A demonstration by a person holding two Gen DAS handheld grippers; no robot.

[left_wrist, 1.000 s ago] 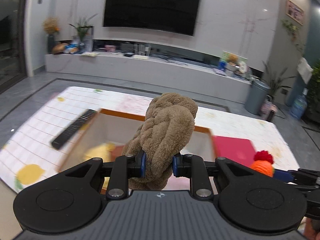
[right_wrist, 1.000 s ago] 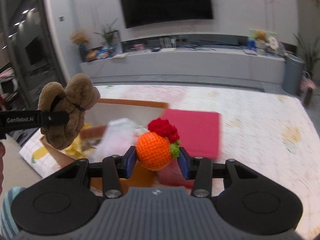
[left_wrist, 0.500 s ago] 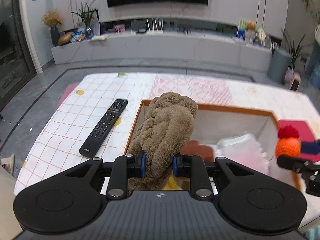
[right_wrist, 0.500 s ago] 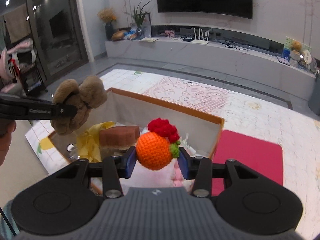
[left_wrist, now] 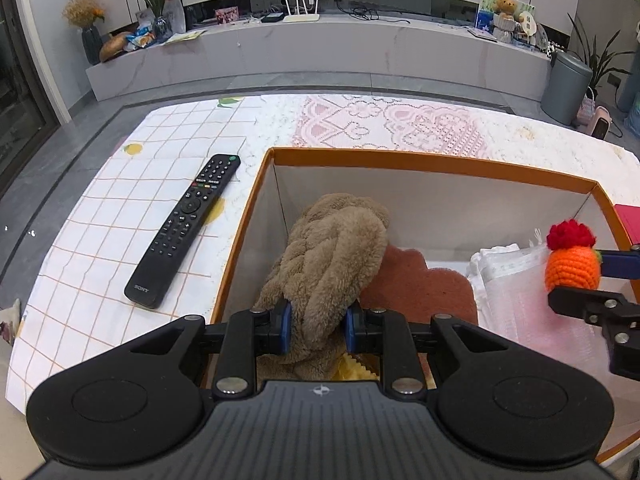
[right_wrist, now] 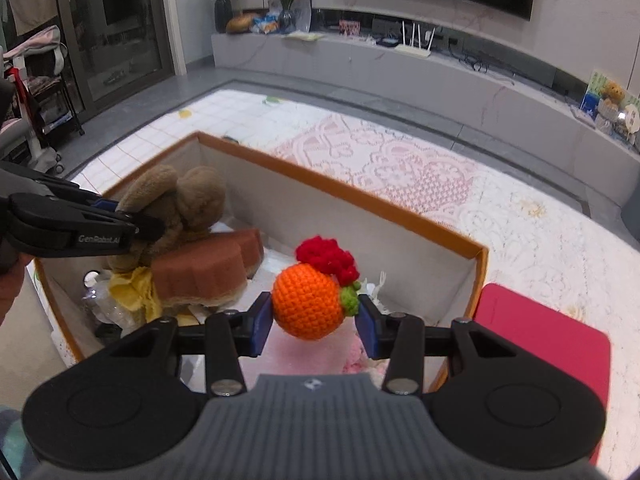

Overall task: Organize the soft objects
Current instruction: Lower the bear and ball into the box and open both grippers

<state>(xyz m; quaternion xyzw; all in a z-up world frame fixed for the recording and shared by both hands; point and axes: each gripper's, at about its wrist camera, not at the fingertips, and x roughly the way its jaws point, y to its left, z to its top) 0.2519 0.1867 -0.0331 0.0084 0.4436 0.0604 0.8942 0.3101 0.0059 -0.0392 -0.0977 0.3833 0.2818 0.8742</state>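
Living-room table, orange-rimmed box below both tools: left gripper pinches the brown plush over its left end, right gripper clamps the crochet orange above the right half.

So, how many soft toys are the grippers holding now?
2: the brown plush knot in the left gripper, the orange crochet ball in the right gripper, both over the box.

1. Left gripper: matte black, two round discs, ribbed grey centre plate, silver screws, blue-padded fingers.
2. Right gripper: same build; the left one's side reads "GenRobot.AI" in white.
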